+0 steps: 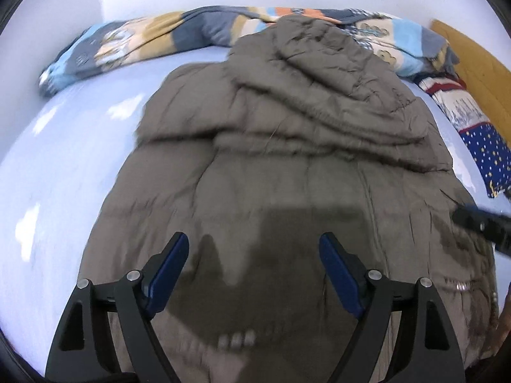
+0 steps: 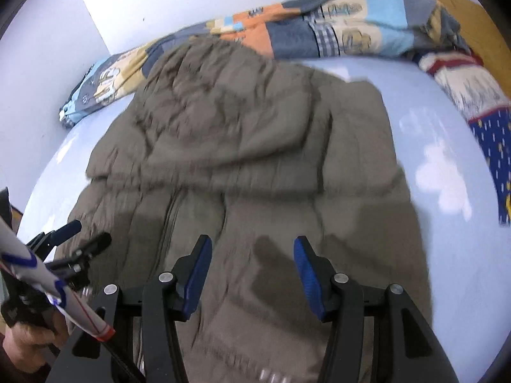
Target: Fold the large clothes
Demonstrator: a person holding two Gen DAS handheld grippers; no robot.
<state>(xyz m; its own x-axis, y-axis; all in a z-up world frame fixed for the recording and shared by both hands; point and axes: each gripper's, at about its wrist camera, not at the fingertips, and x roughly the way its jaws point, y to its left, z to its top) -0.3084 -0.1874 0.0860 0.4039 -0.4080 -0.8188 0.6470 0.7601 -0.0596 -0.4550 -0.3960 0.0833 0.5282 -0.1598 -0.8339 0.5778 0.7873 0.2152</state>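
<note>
A large brown padded hooded jacket (image 1: 287,146) lies spread on a light blue bed, hood toward the far wall; it also fills the right wrist view (image 2: 242,146). My left gripper (image 1: 254,242) is open and empty, hovering over the jacket's near hem. My right gripper (image 2: 252,245) is open and empty over the jacket's lower part. The right gripper's tip shows at the right edge of the left wrist view (image 1: 479,223). The left gripper shows at the lower left of the right wrist view (image 2: 83,239), jaws apart.
A patchwork quilt (image 1: 179,35) is bunched along the far wall, also in the right wrist view (image 2: 335,25). A star-patterned blue pillow (image 1: 485,156) lies at the right. Light blue sheet (image 1: 64,166) surrounds the jacket. A wooden headboard (image 1: 479,67) stands far right.
</note>
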